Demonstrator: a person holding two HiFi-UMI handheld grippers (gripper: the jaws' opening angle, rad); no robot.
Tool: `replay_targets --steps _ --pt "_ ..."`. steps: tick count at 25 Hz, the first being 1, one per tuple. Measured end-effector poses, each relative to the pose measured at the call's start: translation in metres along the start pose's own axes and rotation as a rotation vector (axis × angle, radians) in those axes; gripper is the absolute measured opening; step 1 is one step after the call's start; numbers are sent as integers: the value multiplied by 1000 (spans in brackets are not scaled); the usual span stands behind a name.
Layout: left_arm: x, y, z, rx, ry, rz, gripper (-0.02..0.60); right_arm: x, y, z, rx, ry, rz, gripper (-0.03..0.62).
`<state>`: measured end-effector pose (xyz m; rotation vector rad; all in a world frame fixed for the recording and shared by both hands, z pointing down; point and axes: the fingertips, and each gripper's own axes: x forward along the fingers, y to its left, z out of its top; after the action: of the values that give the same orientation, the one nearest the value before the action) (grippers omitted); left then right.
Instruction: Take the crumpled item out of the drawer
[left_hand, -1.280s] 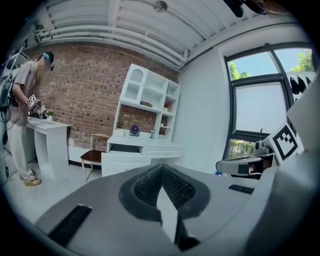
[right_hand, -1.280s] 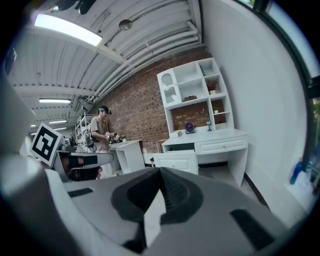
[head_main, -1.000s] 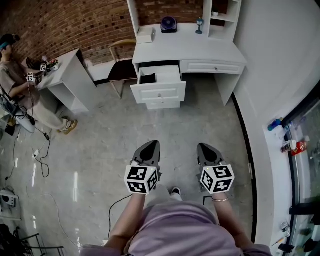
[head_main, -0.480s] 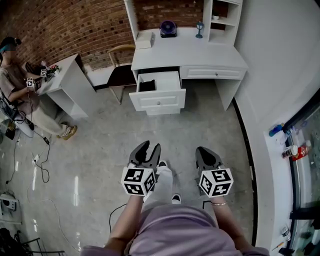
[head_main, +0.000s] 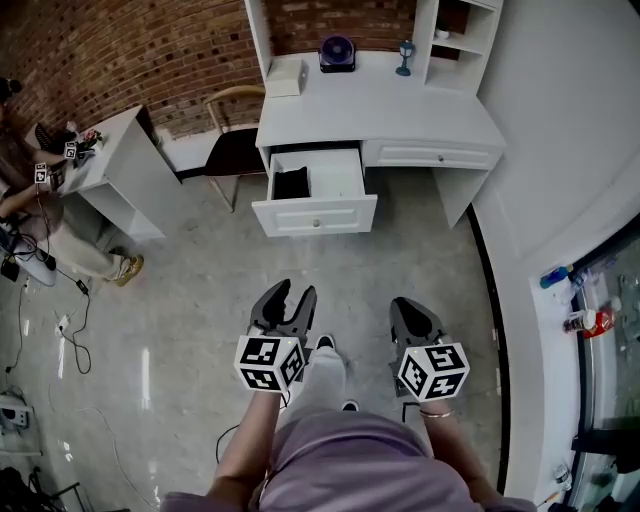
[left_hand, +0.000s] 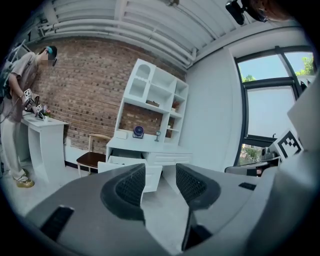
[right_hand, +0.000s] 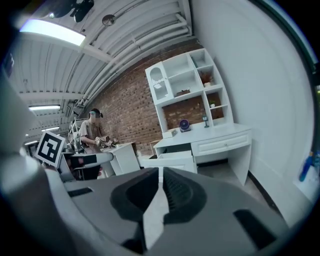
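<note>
Lying in the left half of the open drawer, the crumpled item shows only as a dark, shapeless bundle against the white bottom; it is too small here to tell cloth from paper or film. Judging by that slack heap, it is probably light and soft, with no stiff edge to hook and little risk of breaking. The likely trouble is pinching only a loose fold, so that the rest trails or snags on the drawer wall. A hold on the bunched middle, reached from above, looks the safest place to take it. The drawer stands pulled out from the left side of the white desk, whose top carries a small dark fan near the back.

Both tools are well apart from the desk, above the bare floor. The left hand-held gripper has its jaws spread, with nothing between them but floor in its own view. The right hand-held gripper is clenched, pads nearly meeting on nothing
</note>
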<state>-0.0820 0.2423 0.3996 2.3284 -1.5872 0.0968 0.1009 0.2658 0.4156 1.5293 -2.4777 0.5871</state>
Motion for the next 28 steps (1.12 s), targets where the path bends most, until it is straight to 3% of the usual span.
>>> replay_targets --steps 14,28 --pt "118 107 59 18 12 -29 167 143 -4 67 -35 2 -36 15" --pt "206 153 64 24 103 -70 164 212 -42 92 -26 22 -123 15"
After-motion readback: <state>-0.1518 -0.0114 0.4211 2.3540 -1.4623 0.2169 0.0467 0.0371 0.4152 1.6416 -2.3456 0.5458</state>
